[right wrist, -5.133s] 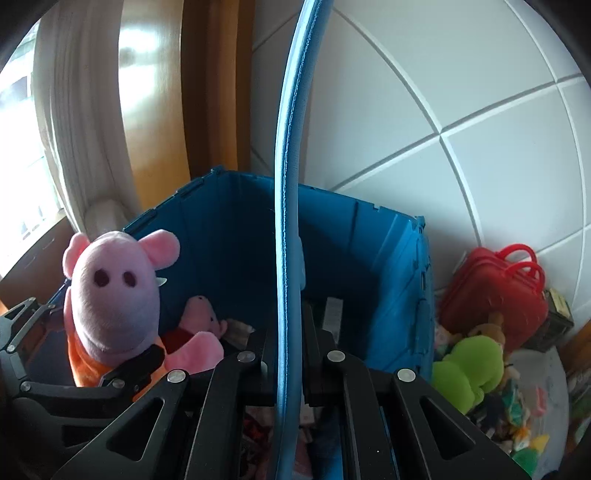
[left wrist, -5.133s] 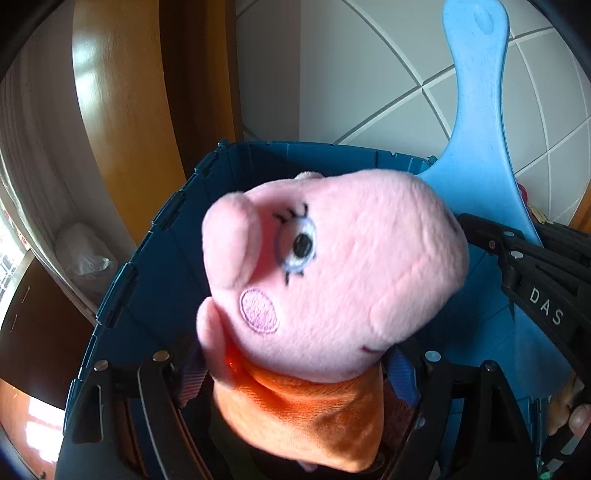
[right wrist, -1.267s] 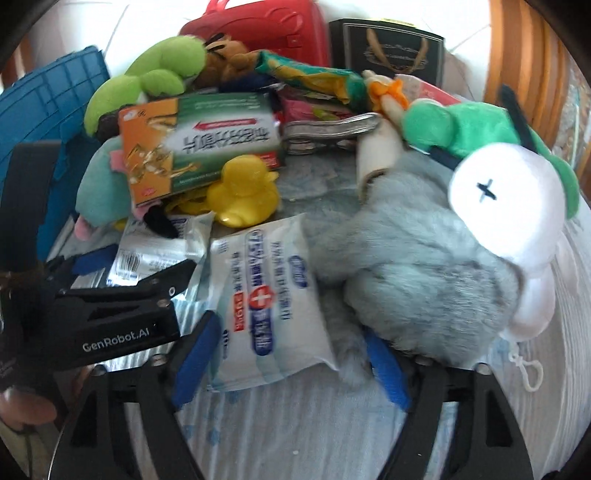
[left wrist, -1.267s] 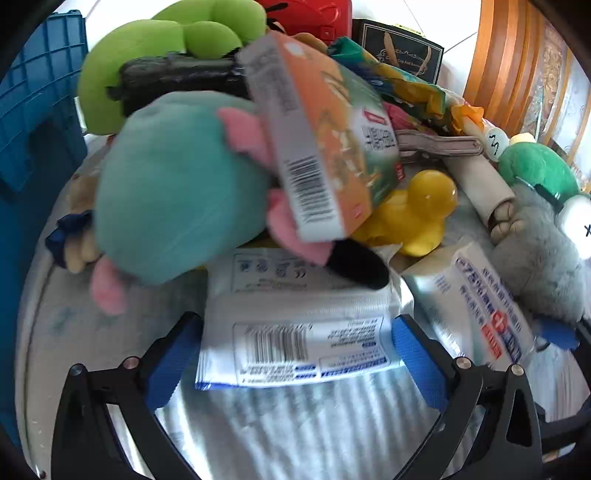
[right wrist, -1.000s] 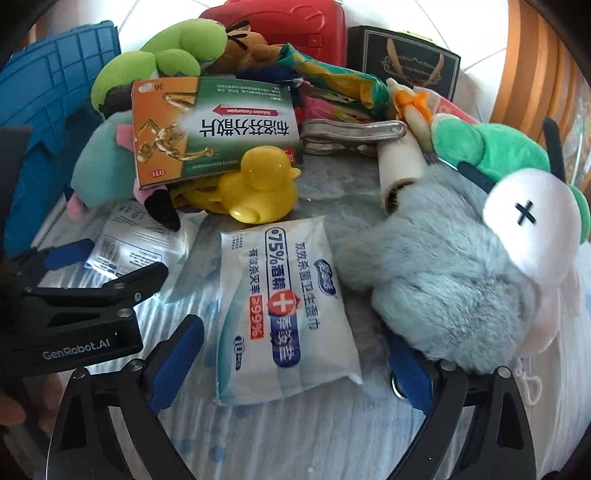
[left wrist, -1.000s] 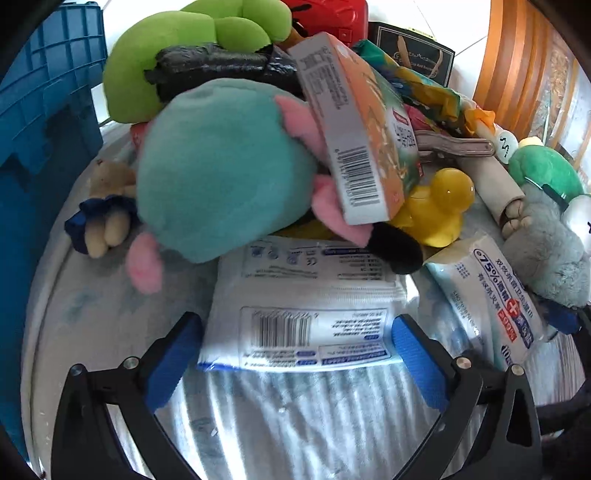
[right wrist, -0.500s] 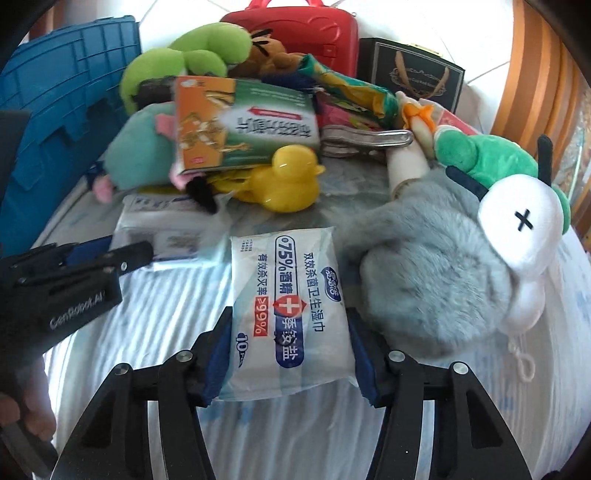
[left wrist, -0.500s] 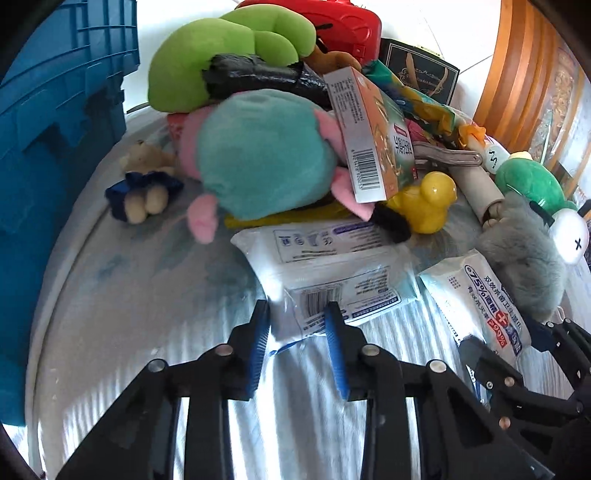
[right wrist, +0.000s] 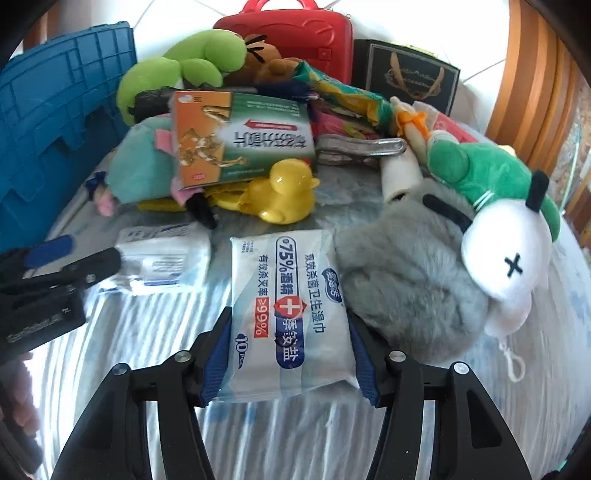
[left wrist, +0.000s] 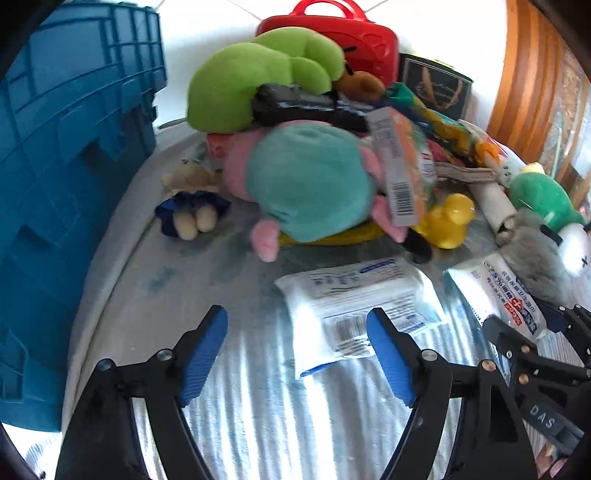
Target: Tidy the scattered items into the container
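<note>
The blue crate stands at the left, its wall also in the right wrist view. My left gripper hovers over the striped cloth, jaws opening. A white wipes pack with a barcode lies flat by its right finger; one corner reaches between the pads, which do not press it. My right gripper holds a wet-wipes pack with a red cross by its long sides. Its jaws are opening a little, pads still against the pack. The left gripper shows at the left edge there.
Beyond the packs lies a pile: green plush, teal plush, orange-green box, yellow duck, red case. A grey plush with a white head touches the held pack's right side. Wooden furniture stands right.
The left gripper, pinched on the barcode pack's edge half a second ago, has spread and drifted left; that pack lies free. The right gripper went from wide open to closed on the red-cross pack.
</note>
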Available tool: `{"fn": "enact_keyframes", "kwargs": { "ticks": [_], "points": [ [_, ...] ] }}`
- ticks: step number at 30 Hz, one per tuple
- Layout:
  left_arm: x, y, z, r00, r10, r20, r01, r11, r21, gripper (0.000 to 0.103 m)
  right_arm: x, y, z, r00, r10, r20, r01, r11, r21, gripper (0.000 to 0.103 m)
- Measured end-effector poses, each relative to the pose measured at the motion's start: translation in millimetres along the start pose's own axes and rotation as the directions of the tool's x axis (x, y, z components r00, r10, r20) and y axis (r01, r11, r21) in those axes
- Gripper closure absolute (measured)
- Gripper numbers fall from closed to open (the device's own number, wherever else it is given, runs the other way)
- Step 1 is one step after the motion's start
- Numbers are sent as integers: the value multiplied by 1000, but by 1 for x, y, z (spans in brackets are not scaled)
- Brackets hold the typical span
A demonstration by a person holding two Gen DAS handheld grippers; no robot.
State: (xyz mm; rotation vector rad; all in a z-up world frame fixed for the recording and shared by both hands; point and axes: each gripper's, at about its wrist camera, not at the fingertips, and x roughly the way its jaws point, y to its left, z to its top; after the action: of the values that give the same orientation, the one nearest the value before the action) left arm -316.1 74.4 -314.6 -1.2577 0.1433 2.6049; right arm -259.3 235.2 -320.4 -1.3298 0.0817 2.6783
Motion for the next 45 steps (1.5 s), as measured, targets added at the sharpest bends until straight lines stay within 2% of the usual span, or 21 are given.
{"fn": "enact_keyframes", "kwargs": {
  "ticks": [4, 6, 12, 15, 18, 20, 23, 26, 28, 30, 32, 36, 39, 45],
  "points": [
    [3, 9, -4, 1000, -4, -19, 3, 1000, -11, 26, -10, 4, 10, 998, 17, 64, -17, 1000, 1, 42],
    [5, 16, -2, 1000, 5, -26, -6, 1000, -30, 26, -18, 8, 15, 994, 56, 90, -56, 998, -10, 42],
    [17, 32, 21, 999, 35, -2, -35, 996, -80, 35, -11, 28, 17, 992, 127, 8, -126, 990, -67, 47],
    [34, 38, 31, 996, 85, -18, -86, 994, -73, 35, -9, 26, 15, 995, 103, 2, -103, 994, -35, 45],
    [60, 41, 33, 990, 103, -99, -109, 993, -55, 34, 7, 25, 12, 996, 69, -55, -71, 997, -38, 43],
    [59, 41, 29, 990, 106, -88, -111, 992, -53, 34, 13, 25, 8, 996, 54, -75, -58, 997, -42, 43],
    [53, 38, 20, 990, 119, -74, -121, 992, -26, 34, 2, 30, 3, 999, 35, -25, -36, 998, -45, 41],
    [51, 41, 14, 992, 85, -91, -90, 995, -49, 34, -16, 34, 2, 997, 66, 43, -65, 997, -38, 41],
    [50, 43, 12, 993, 74, -96, -80, 995, -57, 34, -24, 39, 4, 992, 112, 61, -109, 993, -44, 49],
    [49, 43, 10, 993, 64, -102, -70, 996, -60, 34, -26, 44, 6, 989, 140, 53, -137, 989, -49, 74],
    [48, 42, 8, 993, 54, -106, -60, 997, -49, 36, -25, 52, 7, 985, 171, 18, -170, 985, -43, 86],
    [45, 38, 3, 993, 28, -111, -30, 999, -17, 44, -21, 69, -6, 968, 242, -62, -245, 969, -34, 87],
    [39, 37, -6, 993, 9, -116, -11, 1000, -9, 46, -6, 79, -16, 964, 235, -123, -238, 971, -16, 87],
    [20, 38, -31, 991, -17, -133, 14, 1000, -22, 46, 15, 73, -2, 979, 188, -86, -188, 982, -1, 87]
  ]
}}
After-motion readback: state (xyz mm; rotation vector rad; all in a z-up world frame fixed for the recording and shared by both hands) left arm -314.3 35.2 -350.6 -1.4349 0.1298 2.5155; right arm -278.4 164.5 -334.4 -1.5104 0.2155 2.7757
